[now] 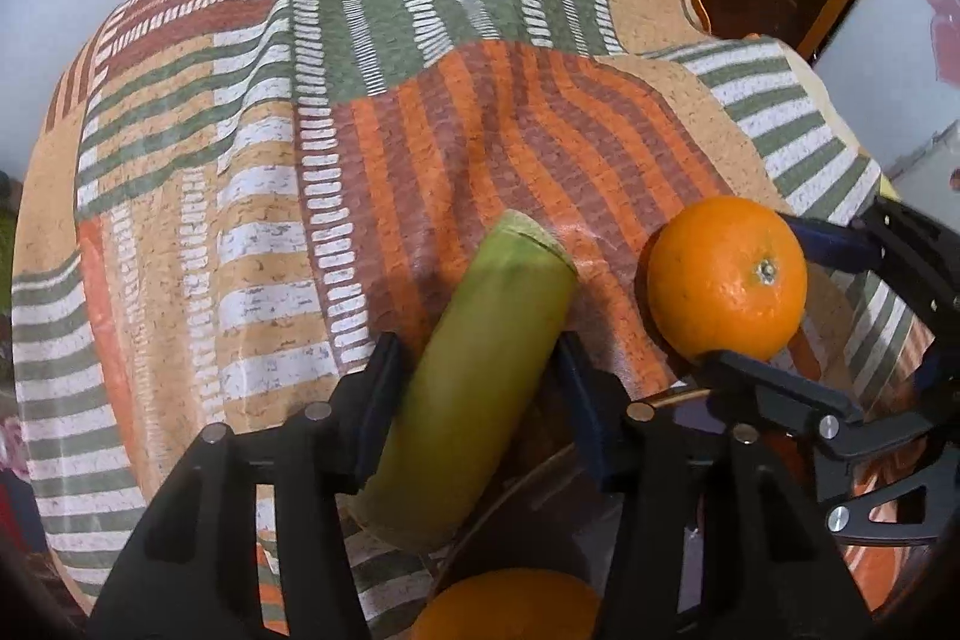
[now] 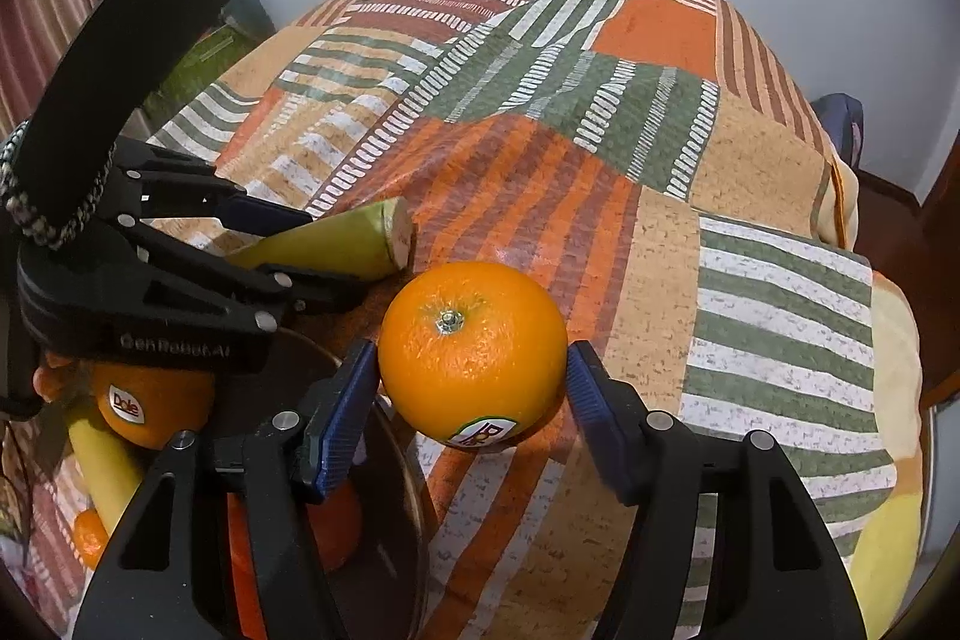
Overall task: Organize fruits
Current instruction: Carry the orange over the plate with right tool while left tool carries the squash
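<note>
Left gripper [image 1: 480, 370] clamped on green banana [image 1: 480, 376], right gripper [image 2: 474, 388] pinching orange [image 2: 473, 355], both over striped cloth [image 2: 600, 130].

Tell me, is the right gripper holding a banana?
No, the right gripper has its fingers on either side of an orange; the banana sits in the left gripper.

Bright even light, soft shadows, strong fisheye warping, dark corners

Right gripper [image 2: 473, 388] holds orange [image 2: 474, 352] between blue pads [image 2: 342, 418], stem up. Left gripper [image 2: 300, 244] at 10 o'clock clamps green banana [image 2: 348, 244]. Second orange [image 2: 150, 400] at 8 o'clock.
</note>
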Demonstrator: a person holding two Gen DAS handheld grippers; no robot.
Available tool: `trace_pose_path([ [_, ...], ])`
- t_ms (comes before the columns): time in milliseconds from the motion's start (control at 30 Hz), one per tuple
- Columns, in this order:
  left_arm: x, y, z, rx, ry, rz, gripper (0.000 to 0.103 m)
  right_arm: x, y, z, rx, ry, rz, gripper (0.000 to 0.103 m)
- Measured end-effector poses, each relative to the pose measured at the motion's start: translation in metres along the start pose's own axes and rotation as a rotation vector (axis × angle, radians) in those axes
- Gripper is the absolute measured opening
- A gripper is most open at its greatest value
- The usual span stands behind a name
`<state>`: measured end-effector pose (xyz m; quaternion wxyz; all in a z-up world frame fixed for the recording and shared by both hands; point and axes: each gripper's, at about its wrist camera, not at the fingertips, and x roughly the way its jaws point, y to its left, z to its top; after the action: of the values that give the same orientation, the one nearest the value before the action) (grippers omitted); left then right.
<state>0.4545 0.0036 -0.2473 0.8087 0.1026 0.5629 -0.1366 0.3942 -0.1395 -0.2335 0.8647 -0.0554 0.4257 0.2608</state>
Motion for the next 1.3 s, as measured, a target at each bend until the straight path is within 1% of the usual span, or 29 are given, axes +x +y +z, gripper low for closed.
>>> trace_pose_path([
  [67,-0.004,0.004,0.000,-0.024,-0.008,-0.003,0.046,-0.001,0.001,0.000,-0.001,-0.003,-0.005,0.060],
  [333,-0.031,0.021,-0.005,-0.094,-0.072,-0.001,0.041,-0.012,0.002,-0.001,-0.001,-0.024,-0.019,0.060],
  [500,-0.065,0.029,-0.013,-0.146,-0.151,0.013,0.039,-0.028,-0.001,0.001,0.025,-0.063,-0.022,0.060],
  [633,-0.097,0.027,-0.020,-0.151,-0.216,0.036,0.038,-0.045,0.000,0.003,0.040,-0.098,-0.029,0.060],
  [733,-0.123,0.021,-0.026,-0.157,-0.264,0.024,0.038,-0.061,0.003,0.003,0.043,-0.125,-0.041,0.060],
  [767,-0.124,0.019,-0.022,-0.158,-0.270,0.014,0.038,-0.065,0.004,0.002,0.044,-0.131,-0.042,0.060],
  [833,-0.135,0.014,-0.026,-0.160,-0.284,-0.015,0.038,-0.074,0.006,0.000,0.044,-0.142,-0.046,0.060],
  [967,-0.152,-0.003,-0.039,-0.141,-0.294,-0.037,0.038,-0.094,0.010,-0.008,0.037,-0.159,-0.059,0.060],
  [1067,-0.159,-0.014,-0.050,-0.131,-0.281,-0.065,0.038,-0.105,0.012,-0.015,0.038,-0.166,-0.063,0.060],
  [1200,-0.159,-0.028,-0.066,-0.128,-0.254,-0.108,0.038,-0.117,0.012,-0.025,0.050,-0.168,-0.061,0.060],
  [1300,-0.153,-0.036,-0.075,-0.126,-0.233,-0.113,0.038,-0.120,0.012,-0.033,0.057,-0.161,-0.060,0.060],
])
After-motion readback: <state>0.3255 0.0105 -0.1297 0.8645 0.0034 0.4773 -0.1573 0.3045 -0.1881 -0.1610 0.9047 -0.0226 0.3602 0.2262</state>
